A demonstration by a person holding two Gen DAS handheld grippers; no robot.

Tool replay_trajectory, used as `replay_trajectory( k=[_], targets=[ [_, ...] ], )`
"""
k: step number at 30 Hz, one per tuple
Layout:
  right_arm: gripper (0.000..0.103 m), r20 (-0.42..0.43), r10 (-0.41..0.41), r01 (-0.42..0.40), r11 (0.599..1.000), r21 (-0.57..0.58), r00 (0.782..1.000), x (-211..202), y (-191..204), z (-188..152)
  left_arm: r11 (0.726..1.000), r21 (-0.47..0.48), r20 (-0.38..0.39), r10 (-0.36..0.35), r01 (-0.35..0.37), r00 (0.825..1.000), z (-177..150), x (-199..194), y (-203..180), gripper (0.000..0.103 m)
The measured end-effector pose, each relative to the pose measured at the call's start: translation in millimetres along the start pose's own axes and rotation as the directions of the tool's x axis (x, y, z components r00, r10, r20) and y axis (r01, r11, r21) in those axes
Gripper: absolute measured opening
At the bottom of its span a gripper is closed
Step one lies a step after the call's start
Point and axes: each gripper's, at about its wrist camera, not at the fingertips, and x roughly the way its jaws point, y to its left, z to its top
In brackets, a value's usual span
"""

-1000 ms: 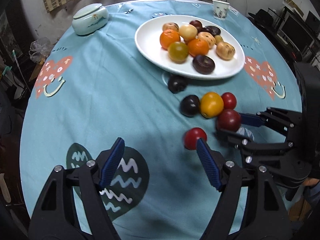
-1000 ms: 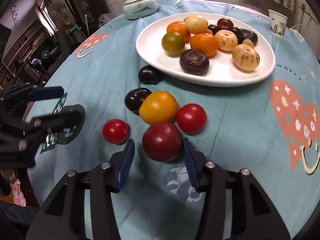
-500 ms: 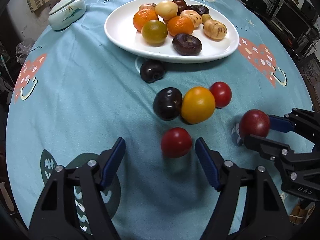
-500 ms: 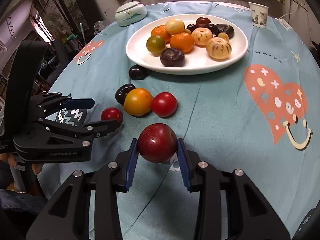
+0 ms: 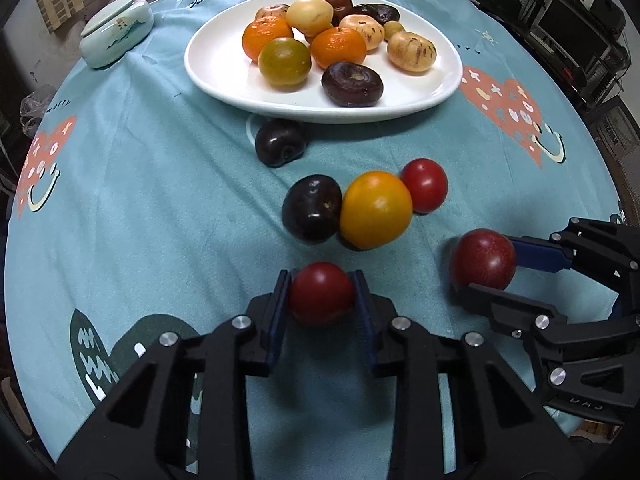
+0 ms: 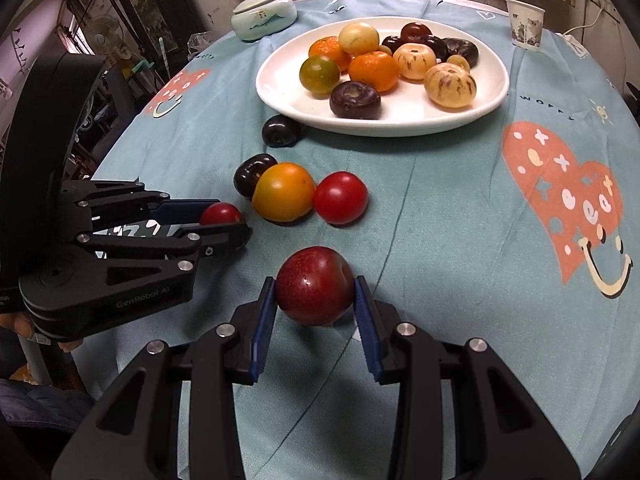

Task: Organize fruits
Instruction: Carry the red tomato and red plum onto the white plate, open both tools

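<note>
Tools both clamped: left tool (image 5: pixel 322 294) on small red tomato (image 5: pixel 321 293), right tool (image 6: pixel 315 288) on dark-red plum (image 6: pixel 315 285).

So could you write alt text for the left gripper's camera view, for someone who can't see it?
A black left gripper clamps a small red tomato over a teal tablecloth; at right, the right gripper holds a dark red plum. Beyond, four loose fruits lie before a white plate piled with fruit.
</note>
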Motion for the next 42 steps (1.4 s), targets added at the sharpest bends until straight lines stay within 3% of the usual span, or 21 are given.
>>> replay_trajectory(
  k=[19,28,35,42],
  targets=[
    [0.039,0.004,0.028,-0.028,0.998,-0.052,1.0,-10,31,-11,1.0,-0.008,0.051,0.005,-0.005,0.999,-16,-36,-1,0.031],
    [0.039,-0.032,0.026,-0.028,0.998,-0.054,0.999,0,35,-25,1.0,-0.002,0.007,0.023,-0.023,1.0,-27,-25,1,0.031],
    [0.039,-0.043,0.048,-0.05,0.997,-0.057,0.998,3,32,-22,1.0,0.01,0.031,0.011,-0.012,0.999,-17,-29,-1,0.031],
    [0.039,-0.006,0.079,-0.079,0.996,-0.043,0.997,-11,27,-20,0.998,-0.058,0.046,0.014,-0.011,0.999,-19,-37,26,0.031]
  ],
)
